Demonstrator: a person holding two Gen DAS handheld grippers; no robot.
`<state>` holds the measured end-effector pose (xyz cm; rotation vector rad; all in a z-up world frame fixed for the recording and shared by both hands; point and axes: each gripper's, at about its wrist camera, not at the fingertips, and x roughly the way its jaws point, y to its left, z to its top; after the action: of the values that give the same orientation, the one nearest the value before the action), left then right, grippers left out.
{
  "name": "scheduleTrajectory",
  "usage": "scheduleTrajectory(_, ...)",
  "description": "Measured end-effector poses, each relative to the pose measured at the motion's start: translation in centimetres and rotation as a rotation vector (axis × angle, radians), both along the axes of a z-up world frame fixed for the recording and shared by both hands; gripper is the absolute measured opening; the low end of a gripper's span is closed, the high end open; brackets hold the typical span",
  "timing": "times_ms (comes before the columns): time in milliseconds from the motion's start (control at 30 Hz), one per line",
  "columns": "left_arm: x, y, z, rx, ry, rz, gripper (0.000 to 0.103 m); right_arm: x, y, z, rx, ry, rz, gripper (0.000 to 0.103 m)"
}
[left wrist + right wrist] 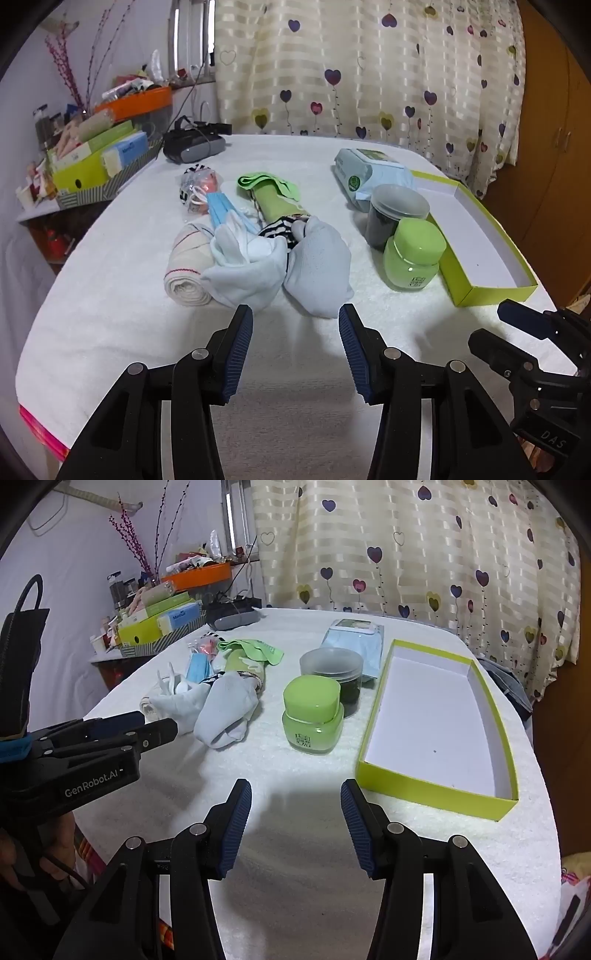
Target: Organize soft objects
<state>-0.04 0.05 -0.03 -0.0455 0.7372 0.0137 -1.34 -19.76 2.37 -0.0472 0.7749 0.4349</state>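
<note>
Both of my hand-held grippers hung released over the white-towelled worktop (pixel 295 849), with the soft things heaped ahead of them.

My left hand-held gripper (pixel 295 325) had its jaws spread wide with nothing between them, pointed at the pale blue socks (pixel 317 266) just in front of its tips. Those socks lay touching a rolled bandage (pixel 186 266) on their left, with a blue face mask (pixel 221 206), a striped piece and a green cloth (pixel 273 192) piled right behind them. My right hand-held gripper (pixel 295 797) was likewise open and empty, above bare towel. The open yellow-green box (pixel 432 790) lay just to its right. A green jar (pixel 312 716) stood between the box and the socks, touching a dark jar (pixel 332 672) behind it, and a wipes pack (pixel 351 638) lay beyond that.
</note>
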Motion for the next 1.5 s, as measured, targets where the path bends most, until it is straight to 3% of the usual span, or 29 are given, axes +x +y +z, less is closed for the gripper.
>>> scheduleTrajectory(467,0.49,0.12,-0.48,-0.005,0.033,-0.011,0.047,0.07,0.31,0.52,-0.006,0.001,0.01,0.052)
scheduleTrajectory(1500,0.2,0.07,-0.06,-0.017,0.023,-0.006,0.047,0.2,0.06,0.18,0.004,-0.002,0.011,0.052)
